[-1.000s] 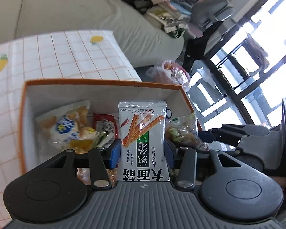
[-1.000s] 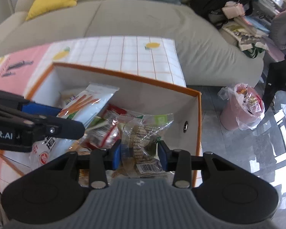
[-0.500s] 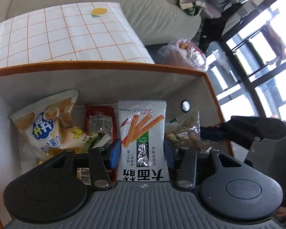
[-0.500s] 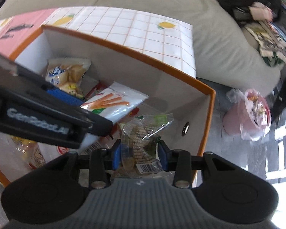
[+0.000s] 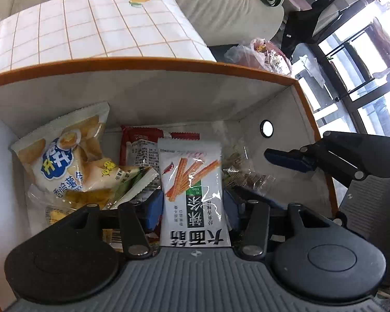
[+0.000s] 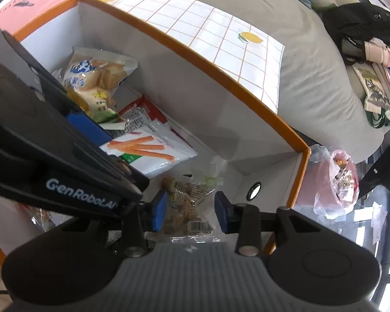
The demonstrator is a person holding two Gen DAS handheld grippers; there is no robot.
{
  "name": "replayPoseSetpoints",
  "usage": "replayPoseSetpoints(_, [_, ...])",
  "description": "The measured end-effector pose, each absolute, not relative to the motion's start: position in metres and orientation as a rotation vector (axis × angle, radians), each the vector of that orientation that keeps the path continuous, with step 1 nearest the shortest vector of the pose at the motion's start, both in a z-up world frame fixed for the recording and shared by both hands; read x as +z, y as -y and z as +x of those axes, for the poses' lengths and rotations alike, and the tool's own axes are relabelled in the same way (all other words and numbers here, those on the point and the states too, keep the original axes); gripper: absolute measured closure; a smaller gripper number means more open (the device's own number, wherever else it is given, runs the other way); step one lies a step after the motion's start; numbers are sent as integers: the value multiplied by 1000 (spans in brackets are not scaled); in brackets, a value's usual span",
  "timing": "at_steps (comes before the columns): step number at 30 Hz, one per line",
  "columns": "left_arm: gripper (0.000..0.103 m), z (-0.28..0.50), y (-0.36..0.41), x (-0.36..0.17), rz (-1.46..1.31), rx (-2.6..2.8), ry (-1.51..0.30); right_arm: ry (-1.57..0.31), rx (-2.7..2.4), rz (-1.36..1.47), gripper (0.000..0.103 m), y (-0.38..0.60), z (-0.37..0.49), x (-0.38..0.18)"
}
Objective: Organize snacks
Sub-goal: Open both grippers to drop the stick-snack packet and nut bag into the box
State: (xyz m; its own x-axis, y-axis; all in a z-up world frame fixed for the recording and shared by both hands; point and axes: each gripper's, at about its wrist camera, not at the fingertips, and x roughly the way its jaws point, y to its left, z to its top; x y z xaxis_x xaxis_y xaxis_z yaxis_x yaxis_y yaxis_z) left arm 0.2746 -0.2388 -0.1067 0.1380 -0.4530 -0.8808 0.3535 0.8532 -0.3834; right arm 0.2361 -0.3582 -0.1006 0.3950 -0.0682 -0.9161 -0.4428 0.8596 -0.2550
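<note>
An orange-rimmed white box holds a yellow chips bag and a red packet. My left gripper reaches down into it. Its jaws are opening, but the blue pads still touch a white spicy-stick packet standing upright. My right gripper hangs over the box's right corner, and its jaws are opening too. A clear bag of mixed snacks lies between them, loose from the right pad. The left wrist view shows the right gripper's blue finger.
The box stands on a table with a lemon-print grid cloth. Beyond it is a grey sofa with a black bag. A pink bin lined with a plastic bag sits on the floor right of the box, near windows.
Both grippers have sunk deeper into the box. The right one has rolled, and the clear bag has slipped lower between its pads. The stick packet keeps its place in the left gripper.
</note>
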Motion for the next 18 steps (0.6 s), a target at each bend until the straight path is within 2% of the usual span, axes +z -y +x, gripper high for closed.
replayPoseSetpoints(4, [33, 272, 232, -96, -108, -604, -1285, -1160, 233, -498, 50, 360, 233, -101])
replayPoseSetpoints(8, [33, 266, 227, -86, -83, -605, -1262, -1151, 217, -490, 41, 360, 228, -94])
replayPoseSetpoints(11, [33, 257, 221, -75, -67, -614, -1231, -1144, 204, -482, 31, 358, 221, -87])
replayPoseSetpoints(18, [33, 227, 204, -42, 2, -624, -1118, -1110, 199, -406, 25, 352, 195, -62])
